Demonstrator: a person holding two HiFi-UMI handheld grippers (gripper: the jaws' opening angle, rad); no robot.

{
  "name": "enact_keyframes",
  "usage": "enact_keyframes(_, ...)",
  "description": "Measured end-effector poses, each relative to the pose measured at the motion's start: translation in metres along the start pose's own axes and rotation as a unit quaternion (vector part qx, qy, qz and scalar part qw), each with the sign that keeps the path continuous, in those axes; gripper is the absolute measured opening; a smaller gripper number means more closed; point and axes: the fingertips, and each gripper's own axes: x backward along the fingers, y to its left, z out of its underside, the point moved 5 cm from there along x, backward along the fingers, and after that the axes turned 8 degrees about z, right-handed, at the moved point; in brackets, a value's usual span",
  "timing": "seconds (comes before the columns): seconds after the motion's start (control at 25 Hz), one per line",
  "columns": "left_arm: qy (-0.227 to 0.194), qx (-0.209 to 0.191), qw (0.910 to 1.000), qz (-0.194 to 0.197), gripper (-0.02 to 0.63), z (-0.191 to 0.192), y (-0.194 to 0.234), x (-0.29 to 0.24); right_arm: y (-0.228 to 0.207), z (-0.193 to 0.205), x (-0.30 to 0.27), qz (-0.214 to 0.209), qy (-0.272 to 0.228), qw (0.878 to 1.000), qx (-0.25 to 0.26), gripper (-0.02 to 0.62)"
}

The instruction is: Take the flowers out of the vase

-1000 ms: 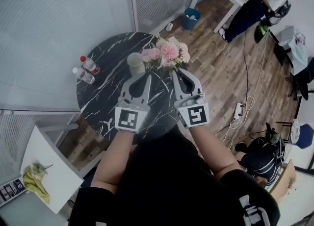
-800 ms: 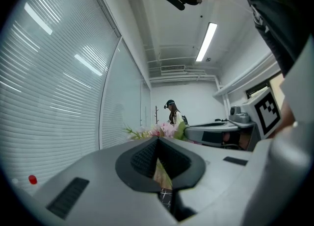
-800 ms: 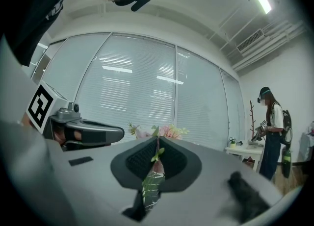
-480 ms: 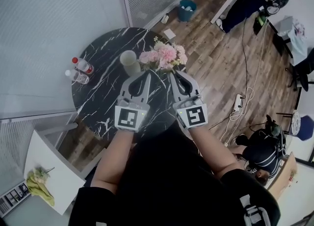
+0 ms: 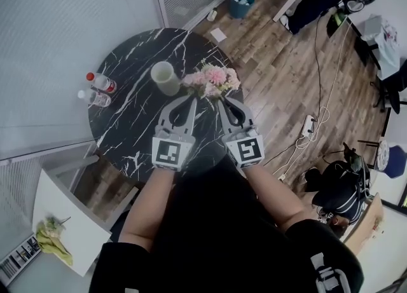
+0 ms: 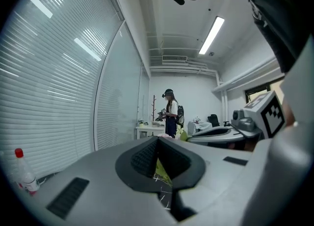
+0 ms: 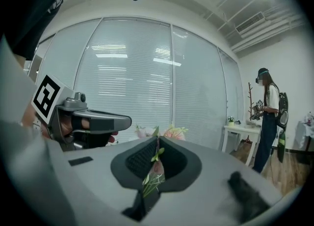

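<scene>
Black marble with white veins tops the round table [image 5: 133, 114] in the head view. The pale vase [image 5: 165, 77] stands empty on it. The pink flowers [image 5: 212, 80] hang just to the right of the vase, apart from it and low over the marble. Two bottles [image 5: 96, 89] lie well to the left of the vase. The left gripper [image 5: 190, 99] and right gripper [image 5: 222, 101] meet under the blooms, on the near side of the vase. The lifting-out looks done; what seems left is to lay the bunch down and let go.

Seen from the left gripper view, the pads are pressed together, with a green leaf [image 6: 162, 171] apparently pinched in the seam.

Along the right gripper view, the jaws are clamped tight on thin green stems [image 7: 153, 171], with blooms showing past the tips.
</scene>
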Motion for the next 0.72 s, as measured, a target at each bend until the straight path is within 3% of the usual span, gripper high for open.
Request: enact_keyframes(0.72, 0.05, 0.047, 0.9975, 0.016, 0.012, 0.076, 0.005, -0.026, 0.005, 0.09, -0.028, -0.019, 0.086, 0.996, -0.011, 0.028)
